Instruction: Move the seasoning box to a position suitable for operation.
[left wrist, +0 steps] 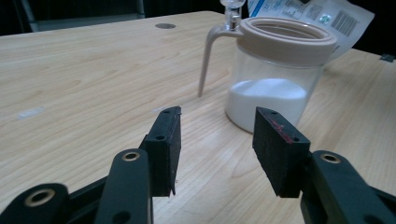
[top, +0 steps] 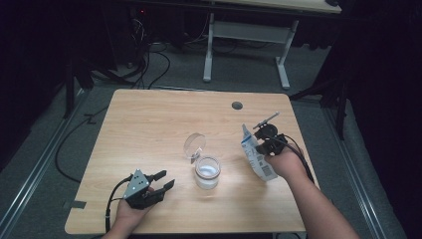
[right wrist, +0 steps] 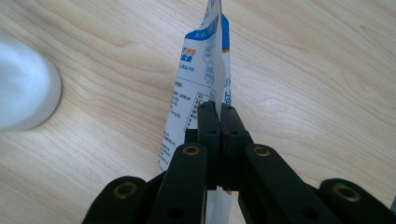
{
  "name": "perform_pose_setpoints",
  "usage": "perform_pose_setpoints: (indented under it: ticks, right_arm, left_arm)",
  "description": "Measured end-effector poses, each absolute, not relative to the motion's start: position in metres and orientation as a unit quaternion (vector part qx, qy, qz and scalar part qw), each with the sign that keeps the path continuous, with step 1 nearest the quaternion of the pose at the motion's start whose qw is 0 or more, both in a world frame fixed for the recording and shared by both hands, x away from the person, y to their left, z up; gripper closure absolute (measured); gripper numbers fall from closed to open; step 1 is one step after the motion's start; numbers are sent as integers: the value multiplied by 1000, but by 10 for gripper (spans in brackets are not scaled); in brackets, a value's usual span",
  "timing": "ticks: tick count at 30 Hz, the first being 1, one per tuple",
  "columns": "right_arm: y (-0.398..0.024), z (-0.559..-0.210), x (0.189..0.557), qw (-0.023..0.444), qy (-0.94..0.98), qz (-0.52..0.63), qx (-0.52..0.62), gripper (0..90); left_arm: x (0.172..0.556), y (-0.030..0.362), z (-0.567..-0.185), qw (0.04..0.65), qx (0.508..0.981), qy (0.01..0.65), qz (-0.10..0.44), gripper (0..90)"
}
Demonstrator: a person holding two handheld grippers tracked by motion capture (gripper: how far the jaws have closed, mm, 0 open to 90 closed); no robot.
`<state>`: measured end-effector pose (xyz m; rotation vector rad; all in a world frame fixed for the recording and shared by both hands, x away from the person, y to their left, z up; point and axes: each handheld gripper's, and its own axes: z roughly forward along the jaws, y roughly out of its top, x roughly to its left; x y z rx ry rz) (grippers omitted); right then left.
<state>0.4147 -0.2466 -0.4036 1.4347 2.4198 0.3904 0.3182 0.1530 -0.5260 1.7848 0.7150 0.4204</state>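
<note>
Right fingers (right wrist: 219, 112) clamped on pouch (top: 257, 158), right of jar (top: 207, 172) holding white powder; left fingers (top: 164, 180) apart, empty, near-left of jar

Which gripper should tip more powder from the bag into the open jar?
Right. The right gripper is already shut on the bag, beside the jar. The left gripper is open and holds nothing, though it could probably steady the jar.
</note>
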Motion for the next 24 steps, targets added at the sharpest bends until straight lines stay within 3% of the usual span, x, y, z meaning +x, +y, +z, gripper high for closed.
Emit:
perform_pose_setpoints:
  ticks: [24]
  right_arm:
    - [-256,-408,392,200,800,247,508,900]
  left_arm:
    - [335,178,-529,522,752,351,198,520]
